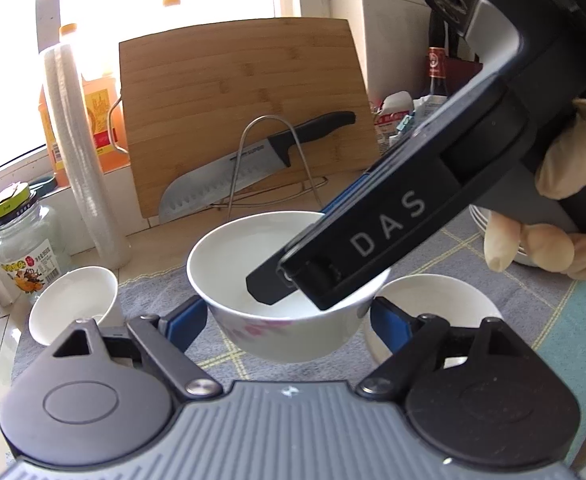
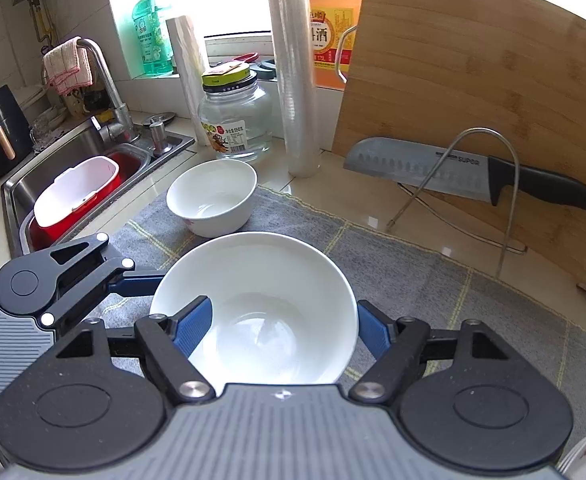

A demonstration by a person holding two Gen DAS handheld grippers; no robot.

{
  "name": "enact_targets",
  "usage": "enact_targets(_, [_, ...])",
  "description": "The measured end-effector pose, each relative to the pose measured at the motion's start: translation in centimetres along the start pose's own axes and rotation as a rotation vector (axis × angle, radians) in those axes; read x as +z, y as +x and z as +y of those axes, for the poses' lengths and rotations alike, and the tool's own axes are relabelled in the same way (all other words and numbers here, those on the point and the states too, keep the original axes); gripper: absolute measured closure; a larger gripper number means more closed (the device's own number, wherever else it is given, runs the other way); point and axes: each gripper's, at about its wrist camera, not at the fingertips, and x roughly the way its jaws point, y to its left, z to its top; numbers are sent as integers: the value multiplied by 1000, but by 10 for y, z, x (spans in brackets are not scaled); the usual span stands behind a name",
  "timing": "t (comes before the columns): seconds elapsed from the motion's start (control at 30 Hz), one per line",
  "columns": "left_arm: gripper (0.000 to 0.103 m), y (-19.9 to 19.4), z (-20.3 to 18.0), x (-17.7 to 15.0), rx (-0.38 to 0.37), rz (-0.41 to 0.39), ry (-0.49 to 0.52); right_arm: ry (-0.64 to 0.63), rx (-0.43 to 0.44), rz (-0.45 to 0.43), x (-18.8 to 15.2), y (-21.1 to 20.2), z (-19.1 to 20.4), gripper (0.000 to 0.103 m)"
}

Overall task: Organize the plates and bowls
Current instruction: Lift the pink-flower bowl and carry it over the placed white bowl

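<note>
Kitchen surface (image 2: 373,216) under a grey checked cloth (image 2: 433,280), a bamboo cutting board (image 2: 473,80) leaning behind. Both grippers angle downward. Right gripper (image 2: 285,328) pinches the rim of a glossy white bowl (image 2: 261,280), one finger inside. Left gripper (image 1: 289,316) clasps the same bowl's outer wall; its base is hidden. A smaller bowl (image 2: 213,196) sits beyond on the cloth.

White bowl (image 1: 277,280) with pink flowers; grey cloth (image 2: 433,280) checked in yellow; tan wooden board (image 2: 473,80); black-handled knife (image 2: 473,172).
</note>
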Motion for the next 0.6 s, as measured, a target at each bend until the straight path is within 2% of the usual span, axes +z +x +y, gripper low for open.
enact_targets(0.33, [15, -6, -33, 4, -57, -23, 22, 42, -44, -16, -24, -31, -12, 21])
enact_targets(0.6, [15, -2, -59, 2, -97, 3, 52, 78, -66, -8, -46, -49, -23, 21])
